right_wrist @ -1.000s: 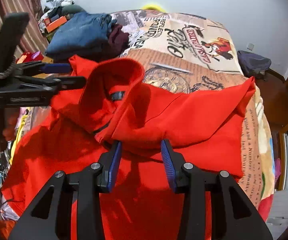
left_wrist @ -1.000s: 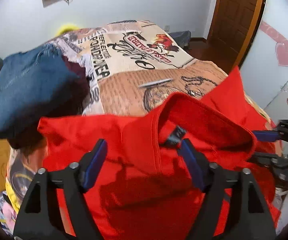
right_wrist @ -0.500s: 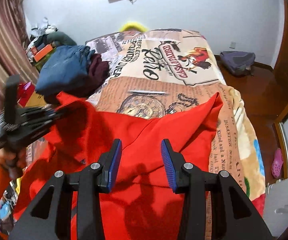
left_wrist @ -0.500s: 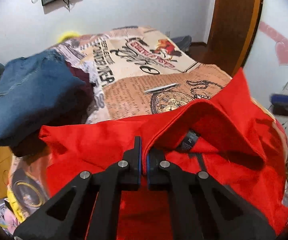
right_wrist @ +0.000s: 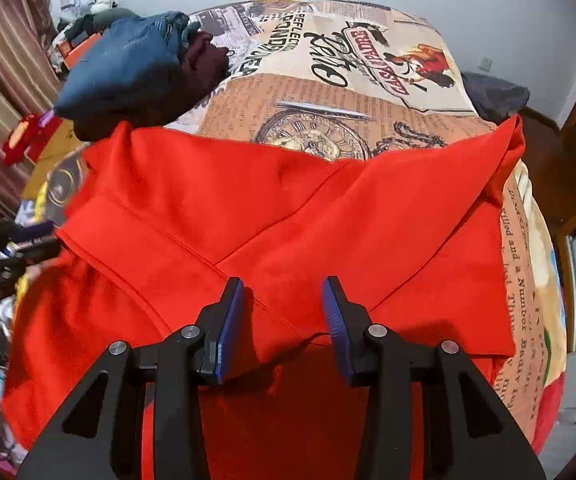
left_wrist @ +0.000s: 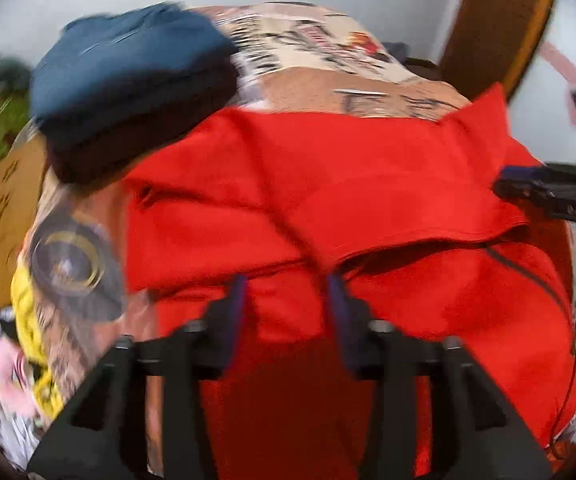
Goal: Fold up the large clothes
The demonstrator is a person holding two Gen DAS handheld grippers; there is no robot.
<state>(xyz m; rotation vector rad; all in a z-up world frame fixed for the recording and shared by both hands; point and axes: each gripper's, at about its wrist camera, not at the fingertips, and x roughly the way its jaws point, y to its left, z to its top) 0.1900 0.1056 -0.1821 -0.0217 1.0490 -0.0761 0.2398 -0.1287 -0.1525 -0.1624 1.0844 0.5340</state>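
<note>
A large red garment (right_wrist: 288,208) lies on the bed, its upper part folded down over the lower part; it also shows in the left wrist view (left_wrist: 348,184). My left gripper (left_wrist: 285,300) is open and empty, its blue pads just above the folded edge. My right gripper (right_wrist: 283,304) is open and empty over the same fold. The right gripper also shows at the right edge of the left wrist view (left_wrist: 548,188), and the left one at the left edge of the right wrist view (right_wrist: 11,248).
A stack of folded blue and dark clothes (right_wrist: 135,68) sits at the far left of the bed. The printed bedspread (right_wrist: 328,92) lies bare beyond the garment. A wooden door (left_wrist: 496,28) stands at the right, and clutter (right_wrist: 79,32) lies by the left wall.
The left gripper, shut on the collar half a second ago, has opened and let go. The collar and upper part of the red garment now lie folded down. The right gripper stayed open.
</note>
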